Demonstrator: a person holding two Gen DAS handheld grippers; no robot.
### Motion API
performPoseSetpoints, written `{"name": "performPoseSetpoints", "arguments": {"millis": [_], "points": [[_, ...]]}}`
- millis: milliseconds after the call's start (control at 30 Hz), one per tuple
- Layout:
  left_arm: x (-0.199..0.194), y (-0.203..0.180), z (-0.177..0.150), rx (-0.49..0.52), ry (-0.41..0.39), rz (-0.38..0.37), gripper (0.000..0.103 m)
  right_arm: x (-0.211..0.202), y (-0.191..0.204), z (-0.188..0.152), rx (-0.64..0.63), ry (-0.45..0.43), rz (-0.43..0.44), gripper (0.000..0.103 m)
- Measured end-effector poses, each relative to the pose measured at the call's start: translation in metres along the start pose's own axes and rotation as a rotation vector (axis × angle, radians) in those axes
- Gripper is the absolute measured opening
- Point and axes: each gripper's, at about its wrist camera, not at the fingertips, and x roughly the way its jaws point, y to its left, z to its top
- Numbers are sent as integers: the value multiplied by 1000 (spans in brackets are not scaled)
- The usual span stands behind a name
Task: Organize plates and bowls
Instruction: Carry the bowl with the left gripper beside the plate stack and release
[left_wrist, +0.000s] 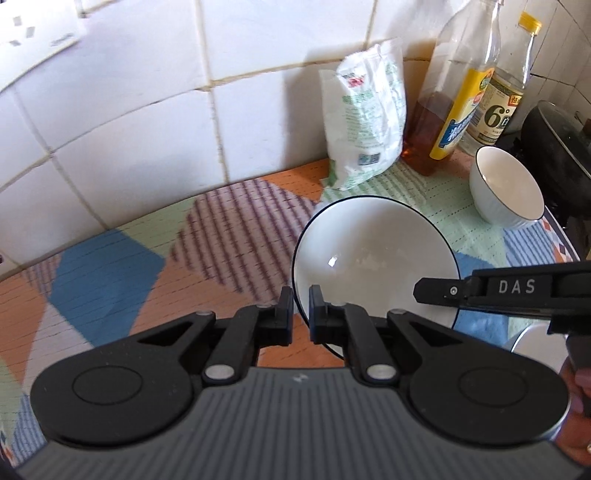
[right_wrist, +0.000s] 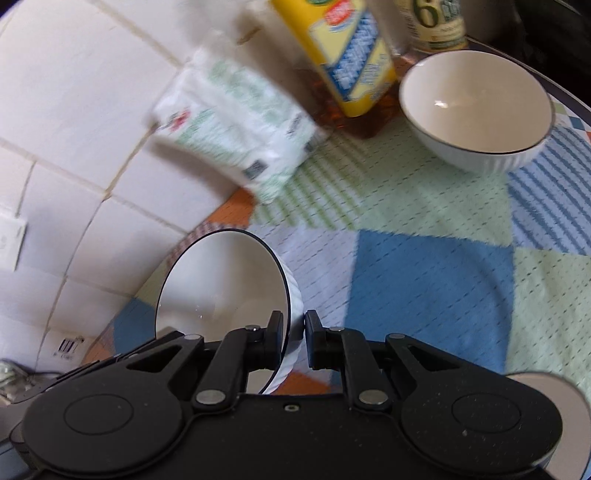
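Observation:
A white bowl with a thin black rim and ribbed outside hangs tilted above the patterned mat. My left gripper is shut on its left rim. In the left wrist view my right gripper reaches in from the right onto the opposite rim. The right wrist view shows the right gripper shut on that bowl, one finger inside and one on the ribbed wall. A second, deeper white bowl stands upright on the mat at the back right.
Against the tiled wall lean a white-green bag, an oil bottle and a vinegar bottle. A black pan sits at the far right. Another white dish edge shows at the lower right.

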Motion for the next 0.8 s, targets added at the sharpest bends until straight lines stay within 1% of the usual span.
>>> {"name": "performPoseSetpoints", "arguments": {"millis": [133,233,333,400,433,500,633,800], "points": [[-14,18,-10,-10,-3,35,7,3,20,-12,-49,9,20,16],[-18,33,-17,-31,5,64,7,10,37,-22,-103,36,27,17],[-18,45,-22,-42,7,65,7,19,50,-31,-155,51,8,17],[-19,48,-24,-28,9,34,8,23,58,-35,-201,51,-41,17],[-19,49,-25,-24,7,35,8,24,63,-39,-236,48,-71,17],[-18,49,-26,-2,3,59,8,26,68,-44,-278,54,-86,18],[-9,55,-29,-42,39,39,8,30,73,-51,-330,43,-130,18],[-2,59,-37,-45,54,39,8,32,73,-57,-337,25,-137,18]]}}
